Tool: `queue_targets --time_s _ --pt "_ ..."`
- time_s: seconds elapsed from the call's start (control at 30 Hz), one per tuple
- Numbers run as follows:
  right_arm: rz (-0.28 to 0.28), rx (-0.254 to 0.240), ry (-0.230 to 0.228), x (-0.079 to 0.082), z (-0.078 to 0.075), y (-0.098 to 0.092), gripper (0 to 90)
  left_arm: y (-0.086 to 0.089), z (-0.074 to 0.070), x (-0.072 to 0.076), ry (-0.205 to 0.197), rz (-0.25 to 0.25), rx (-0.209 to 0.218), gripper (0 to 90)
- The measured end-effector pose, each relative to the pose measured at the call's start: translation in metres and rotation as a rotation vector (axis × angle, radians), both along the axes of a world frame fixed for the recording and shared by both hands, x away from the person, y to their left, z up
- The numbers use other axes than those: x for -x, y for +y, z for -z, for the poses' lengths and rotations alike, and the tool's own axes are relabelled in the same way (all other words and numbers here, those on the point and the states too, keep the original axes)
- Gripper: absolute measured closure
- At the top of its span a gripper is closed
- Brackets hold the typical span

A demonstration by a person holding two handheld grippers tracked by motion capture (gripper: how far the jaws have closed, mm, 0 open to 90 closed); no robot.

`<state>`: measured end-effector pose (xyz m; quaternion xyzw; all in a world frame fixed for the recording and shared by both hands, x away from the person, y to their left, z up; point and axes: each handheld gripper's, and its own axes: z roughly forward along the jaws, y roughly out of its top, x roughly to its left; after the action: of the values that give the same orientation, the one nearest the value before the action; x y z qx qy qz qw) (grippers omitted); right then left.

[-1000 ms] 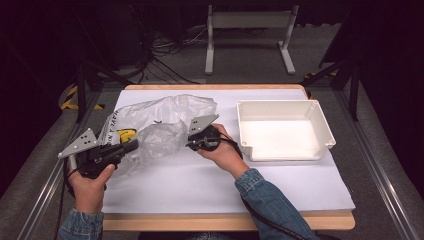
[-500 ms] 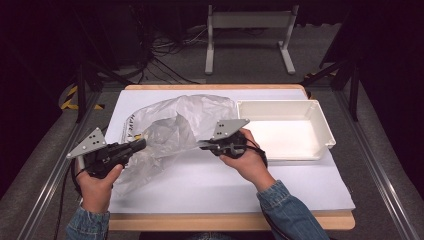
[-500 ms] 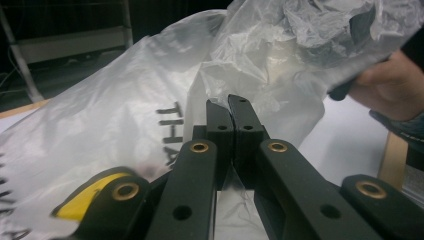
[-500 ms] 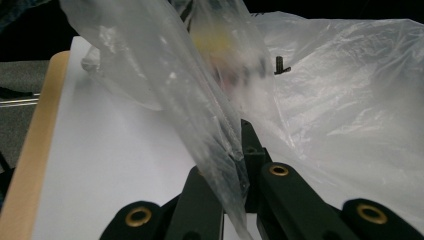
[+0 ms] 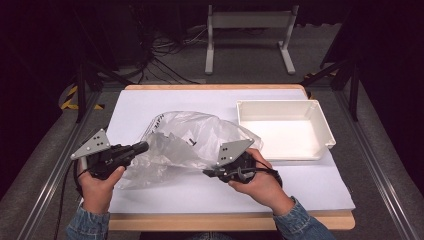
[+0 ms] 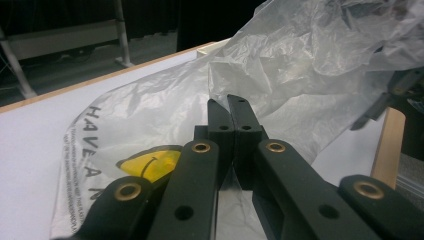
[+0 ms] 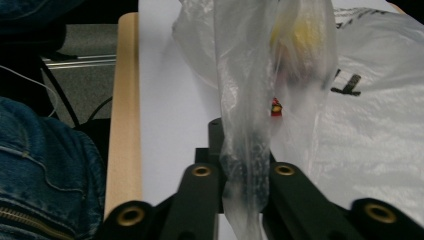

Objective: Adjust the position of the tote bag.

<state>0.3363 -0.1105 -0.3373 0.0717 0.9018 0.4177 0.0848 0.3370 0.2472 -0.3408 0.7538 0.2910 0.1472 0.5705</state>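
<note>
Both grippers pinch the clear plastic bag (image 5: 192, 142): left gripper (image 5: 141, 147), right gripper (image 5: 207, 173); white tray (image 5: 320, 125) beside it.

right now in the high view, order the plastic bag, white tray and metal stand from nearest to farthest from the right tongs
1. plastic bag: pinched in the right tongs, spreading to their left.
2. white tray: on the table's right, beyond them.
3. metal stand: on the floor past the table's far edge.

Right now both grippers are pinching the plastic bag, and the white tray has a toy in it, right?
Not quite. The high view shows the white tray is empty. The rest holds: the left gripper and right gripper both pinch the plastic bag.
</note>
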Motion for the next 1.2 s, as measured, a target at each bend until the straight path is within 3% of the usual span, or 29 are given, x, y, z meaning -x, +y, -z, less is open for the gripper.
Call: queue_targets --time_s 0.17,0.4,0.43,0.5,0.6,0.73,0.83,1.03,1.1,1.2 --pt "-0.006 -0.073 0.029 0.0 -0.01 -0.002 59.6 0.009 0.003 0.0 0.003 -0.015 -0.024 89.8" --pt "0.015 -0.178 0.028 -0.002 -0.028 -0.017 55.4 0.018 0.02 -0.007 0.072 -0.008 -0.078 89.8" --pt "0.04 -0.22 0.021 -0.007 -0.031 -0.023 55.3 0.019 0.025 -0.009 0.091 -0.009 -0.084 89.7" --pt "0.052 -0.231 0.019 -0.009 -0.032 -0.025 55.5 0.02 0.027 -0.009 0.107 -0.009 -0.086 89.8" --pt "0.12 -0.281 0.023 -0.019 -0.03 -0.032 55.6 0.021 0.035 -0.012 0.136 -0.004 -0.109 89.8" --pt "0.219 -0.285 0.022 -0.036 -0.016 -0.033 55.6 0.024 0.045 -0.016 0.192 -0.004 -0.145 89.7" --pt "0.248 -0.26 0.039 -0.045 -0.005 -0.032 55.8 0.028 0.052 -0.02 0.24 0.007 -0.163 89.6" --pt "0.258 -0.212 0.07 -0.052 0.015 -0.026 56.0 0.03 0.066 -0.025 0.316 0.022 -0.183 89.6" --pt "0.251 -0.188 0.077 -0.052 0.022 -0.023 57.2 0.032 0.072 -0.027 0.335 0.036 -0.21 89.7" --pt "0.226 -0.138 0.094 -0.051 0.033 -0.016 58.2 0.036 0.079 -0.029 0.366 0.041 -0.214 89.7"
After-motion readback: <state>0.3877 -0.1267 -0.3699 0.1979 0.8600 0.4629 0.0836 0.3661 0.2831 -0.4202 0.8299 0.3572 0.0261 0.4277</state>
